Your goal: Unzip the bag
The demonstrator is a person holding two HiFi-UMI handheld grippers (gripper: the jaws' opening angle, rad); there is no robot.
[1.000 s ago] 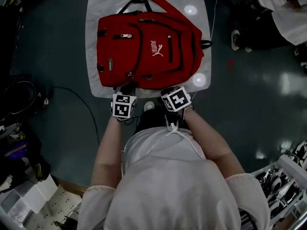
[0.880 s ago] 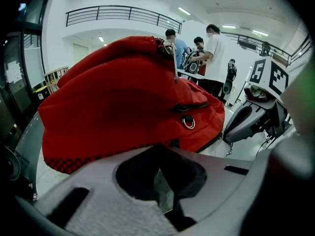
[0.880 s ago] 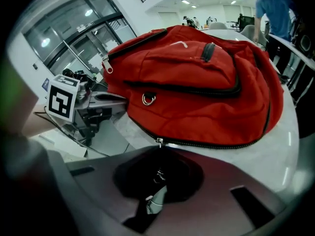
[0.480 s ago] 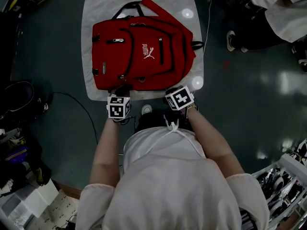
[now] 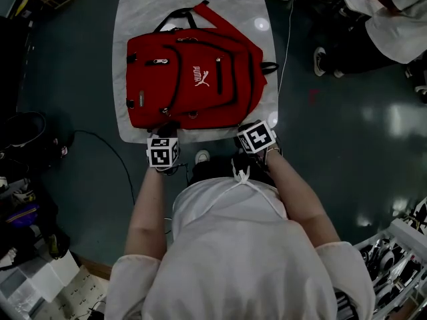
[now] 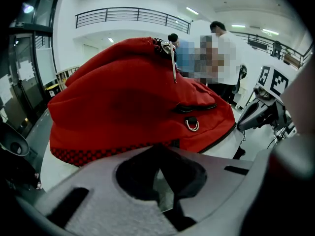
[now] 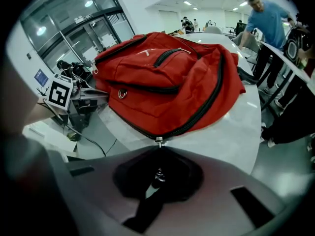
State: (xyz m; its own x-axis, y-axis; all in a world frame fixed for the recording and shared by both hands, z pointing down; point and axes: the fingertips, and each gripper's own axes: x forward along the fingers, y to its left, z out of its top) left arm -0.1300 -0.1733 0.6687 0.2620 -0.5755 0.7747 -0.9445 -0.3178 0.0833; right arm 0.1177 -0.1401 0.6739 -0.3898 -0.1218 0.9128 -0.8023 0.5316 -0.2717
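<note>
A red backpack (image 5: pixel 193 79) lies flat on a white table (image 5: pixel 193 5), its bottom edge toward me. My left gripper (image 5: pixel 168 128) is shut on the checkered bottom edge of the bag (image 6: pixel 128 102), where its jaws (image 6: pixel 160 149) meet. My right gripper (image 5: pixel 244 127) sits at the bag's near right corner. Its jaws (image 7: pixel 158 154) are shut on the zipper pull, just below the slider (image 7: pixel 158 141) of the black main zipper (image 7: pixel 206 107). The bag (image 7: pixel 167 73) fills the right gripper view, with the left gripper (image 7: pixel 81 96) showing at its left.
The table's near edge (image 5: pixel 200 136) is right at the grippers. A black cable (image 5: pixel 107 139) trails over the dark floor on the left, beside clutter (image 5: pixel 27 139). People stand at the upper right (image 5: pixel 380 25). A wire rack (image 5: pixel 400 252) is at the lower right.
My right gripper has slid to the right along the bag's bottom edge, toward its corner, still holding the zipper pull. The left gripper keeps its place on the bag.
</note>
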